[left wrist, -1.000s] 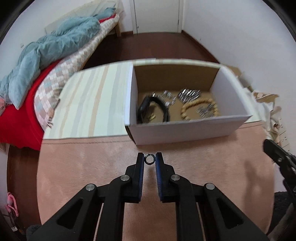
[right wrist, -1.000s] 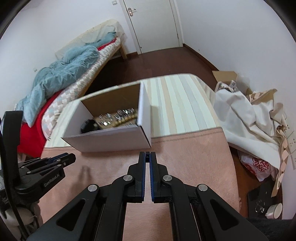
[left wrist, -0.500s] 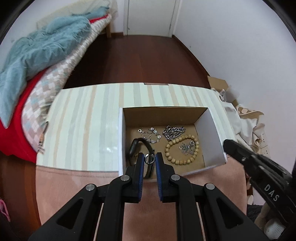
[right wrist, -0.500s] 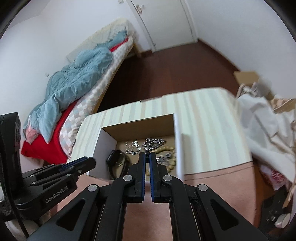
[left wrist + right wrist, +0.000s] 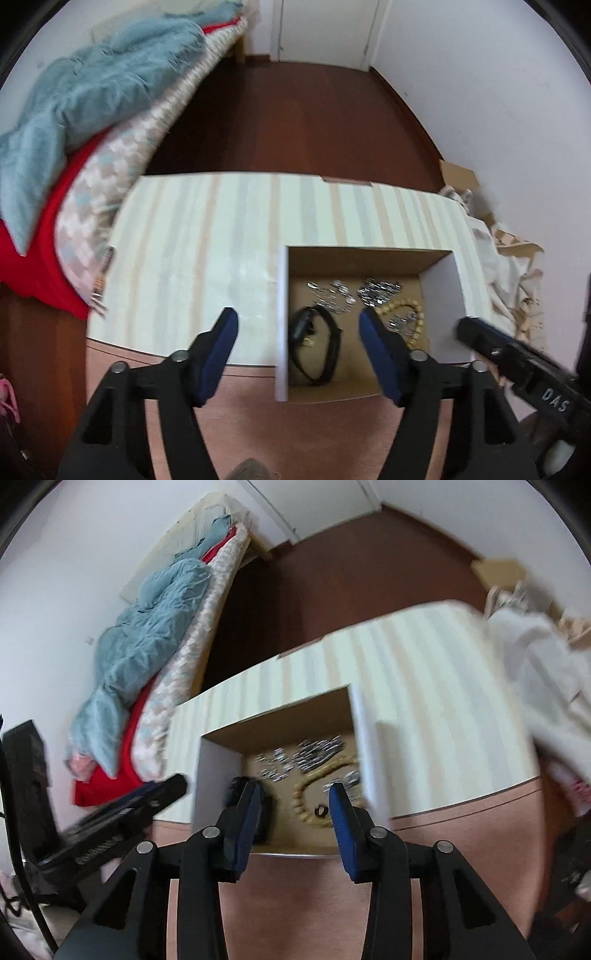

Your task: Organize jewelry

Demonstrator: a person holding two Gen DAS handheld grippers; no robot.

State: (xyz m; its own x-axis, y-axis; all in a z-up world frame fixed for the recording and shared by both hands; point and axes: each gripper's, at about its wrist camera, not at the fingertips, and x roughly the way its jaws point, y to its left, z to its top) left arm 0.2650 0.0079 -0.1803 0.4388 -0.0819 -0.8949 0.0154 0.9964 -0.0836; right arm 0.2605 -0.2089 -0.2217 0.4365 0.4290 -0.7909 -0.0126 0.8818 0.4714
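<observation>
An open white cardboard box [image 5: 282, 295] [image 5: 218, 775] stands on the table. Inside lie a black band [image 5: 317, 343], silver chains [image 5: 376, 288] [image 5: 314, 755], a wooden bead bracelet [image 5: 402, 310] [image 5: 314, 775] and a small dark ring [image 5: 320, 810]. My left gripper [image 5: 297, 326] is open and empty above the box's near left part. My right gripper [image 5: 293, 801] is open and empty above the box, with the ring seen between its fingers. Each gripper shows at the edge of the other's view: the right one [image 5: 517, 362], the left one [image 5: 129, 812].
The table has a striped cloth [image 5: 192, 236] at the back and a pink cloth [image 5: 295, 432] in front. A bed with a blue blanket [image 5: 92, 88] stands at the left. White fabric and cardboard scraps [image 5: 513, 266] lie at the right.
My left gripper opened and no longer holds the small ring, which now lies in the box. My right gripper also opened. Both moved over the box.
</observation>
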